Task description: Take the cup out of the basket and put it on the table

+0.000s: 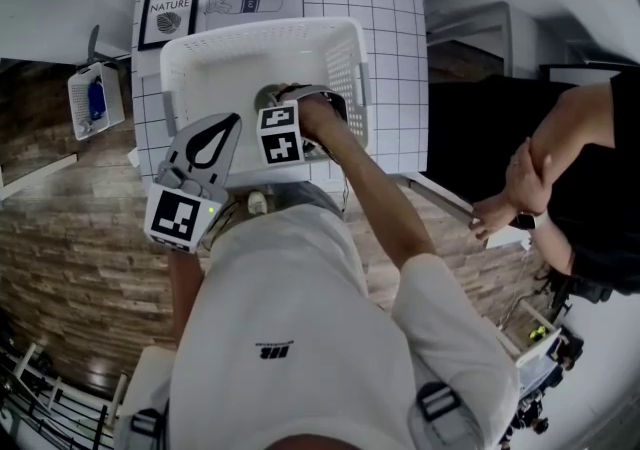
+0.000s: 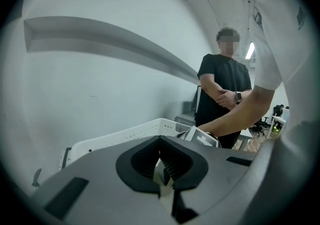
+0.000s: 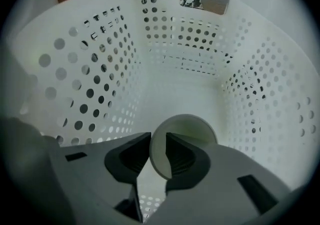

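A white perforated basket (image 1: 250,38) stands on the white tiled table (image 1: 400,58). My right gripper (image 1: 285,100) reaches down into it. In the right gripper view a pale cup (image 3: 186,128) lies on its side against the basket's floor and wall (image 3: 100,69). The right gripper (image 3: 157,141) is shut on the cup's rim wall, one jaw outside and one inside. My left gripper (image 1: 222,125) is held just outside the basket's near left side, and its jaws (image 2: 161,163) are shut on nothing, pointing over the basket rim (image 2: 125,136).
A framed print (image 1: 168,8) lies at the table's far left. A small white bin (image 1: 95,98) with something blue sits off to the left on the wood floor. A person in black (image 1: 565,168) stands to the right with crossed arms.
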`<state>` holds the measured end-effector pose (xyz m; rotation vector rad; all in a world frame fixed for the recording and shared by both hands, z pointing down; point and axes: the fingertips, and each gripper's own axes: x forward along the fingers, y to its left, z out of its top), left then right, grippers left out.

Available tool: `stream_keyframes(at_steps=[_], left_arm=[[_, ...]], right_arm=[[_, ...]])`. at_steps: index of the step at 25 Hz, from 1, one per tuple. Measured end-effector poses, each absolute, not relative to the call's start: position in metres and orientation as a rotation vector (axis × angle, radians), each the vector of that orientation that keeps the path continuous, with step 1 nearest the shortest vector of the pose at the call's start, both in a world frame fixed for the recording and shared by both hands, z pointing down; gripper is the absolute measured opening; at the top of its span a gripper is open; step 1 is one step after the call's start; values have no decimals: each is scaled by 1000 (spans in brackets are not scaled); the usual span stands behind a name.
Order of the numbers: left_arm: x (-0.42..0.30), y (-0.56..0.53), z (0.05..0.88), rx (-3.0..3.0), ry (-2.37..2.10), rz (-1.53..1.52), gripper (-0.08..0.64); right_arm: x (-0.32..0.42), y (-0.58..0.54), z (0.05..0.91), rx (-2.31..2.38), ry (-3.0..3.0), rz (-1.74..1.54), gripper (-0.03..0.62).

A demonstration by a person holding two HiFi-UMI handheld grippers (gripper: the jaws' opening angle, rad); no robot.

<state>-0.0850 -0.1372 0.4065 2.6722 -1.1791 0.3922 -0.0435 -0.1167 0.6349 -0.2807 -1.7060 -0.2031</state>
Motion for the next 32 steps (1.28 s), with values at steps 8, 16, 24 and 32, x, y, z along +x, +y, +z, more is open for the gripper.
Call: stream_keyframes(at_steps=[8, 16, 24, 32], left_arm=[[-82, -136, 410, 2684, -1158, 423, 9], [-81, -135, 408, 2703, -1139, 436, 8], [-82, -134, 403, 2720, -1132, 430, 8], [-80, -133, 391, 2758, -1116, 433, 9]], right_arm=[[-41, -112, 640, -272, -1722, -201, 44], [-42, -116, 631, -231, -1765, -209, 34], [-51, -123, 592, -162, -1833, -237, 34], [-51, -123, 522, -57, -1893, -348, 34]])
